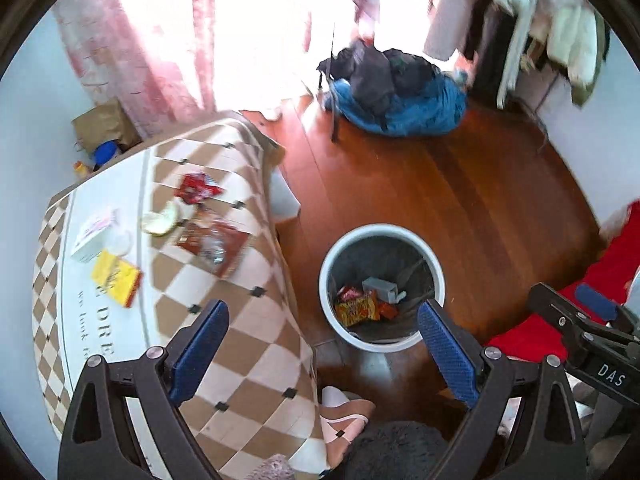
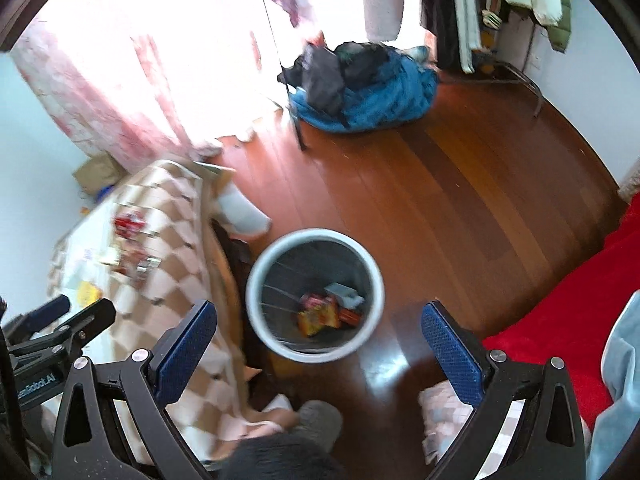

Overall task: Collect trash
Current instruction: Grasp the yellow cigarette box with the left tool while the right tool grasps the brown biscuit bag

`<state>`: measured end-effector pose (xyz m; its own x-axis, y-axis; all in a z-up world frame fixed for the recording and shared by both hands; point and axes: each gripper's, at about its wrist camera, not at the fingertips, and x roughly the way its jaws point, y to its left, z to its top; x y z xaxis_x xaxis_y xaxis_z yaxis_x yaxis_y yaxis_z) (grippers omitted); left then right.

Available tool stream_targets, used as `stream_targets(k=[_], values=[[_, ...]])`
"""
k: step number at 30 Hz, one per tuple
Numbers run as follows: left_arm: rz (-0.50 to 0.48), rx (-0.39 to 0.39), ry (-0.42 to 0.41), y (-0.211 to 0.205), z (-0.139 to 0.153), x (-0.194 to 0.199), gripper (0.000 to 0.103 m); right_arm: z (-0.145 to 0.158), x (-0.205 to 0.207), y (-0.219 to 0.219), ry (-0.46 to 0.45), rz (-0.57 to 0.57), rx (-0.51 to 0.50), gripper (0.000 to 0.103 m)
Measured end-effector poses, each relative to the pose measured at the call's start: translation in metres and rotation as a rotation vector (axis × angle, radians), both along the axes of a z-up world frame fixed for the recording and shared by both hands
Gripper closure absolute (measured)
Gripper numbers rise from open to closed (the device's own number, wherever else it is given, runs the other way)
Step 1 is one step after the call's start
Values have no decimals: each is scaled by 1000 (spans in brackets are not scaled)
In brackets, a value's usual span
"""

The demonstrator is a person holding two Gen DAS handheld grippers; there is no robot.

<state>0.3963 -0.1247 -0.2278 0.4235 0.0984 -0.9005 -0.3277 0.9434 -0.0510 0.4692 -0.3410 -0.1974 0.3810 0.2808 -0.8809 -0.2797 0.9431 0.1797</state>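
Note:
A white round bin (image 1: 434,256) (image 2: 256,276) stands on the wooden floor with snack wrappers (image 1: 358,308) (image 2: 320,314) and a grey box (image 1: 384,288) inside. On the checkered table (image 1: 240,280) (image 2: 168,240) lie a red wrapper (image 1: 198,188), a brown-red packet (image 1: 214,240), a yellow packet (image 1: 116,278), a white box (image 1: 94,234) and a pale round scrap (image 1: 162,220). My left gripper (image 1: 322,344) hangs open and empty above the table edge and bin. My right gripper (image 2: 318,346) is open and empty over the bin's near rim.
A blue and black heap of clothes (image 1: 394,96) (image 2: 360,88) lies on the floor at the back. Red cloth (image 1: 600,292) (image 2: 560,308) fills the right. Pink curtains (image 1: 132,40) and a paper bag (image 1: 106,124) stand beyond the table. Grey slippers (image 2: 320,420) show below.

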Motion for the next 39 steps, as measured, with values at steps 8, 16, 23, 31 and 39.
stream_targets(k=[8, 16, 23, 31, 39], values=[[287, -33, 22, 128, -8, -51, 6, 9, -11, 139, 30, 285, -21, 0], [507, -26, 238, 240, -101, -89, 6, -98, -1, 311, 131, 532, -213, 0], [642, -225, 229, 294, -135, -92, 7, -150, 13, 376, 139, 608, -299, 2], [691, -357, 218, 316, -161, -54, 7, -150, 24, 366, 199, 518, -238, 36], [537, -125, 273, 287, -153, -61, 49, -138, 17, 351, 302, 514, -147, 21]])
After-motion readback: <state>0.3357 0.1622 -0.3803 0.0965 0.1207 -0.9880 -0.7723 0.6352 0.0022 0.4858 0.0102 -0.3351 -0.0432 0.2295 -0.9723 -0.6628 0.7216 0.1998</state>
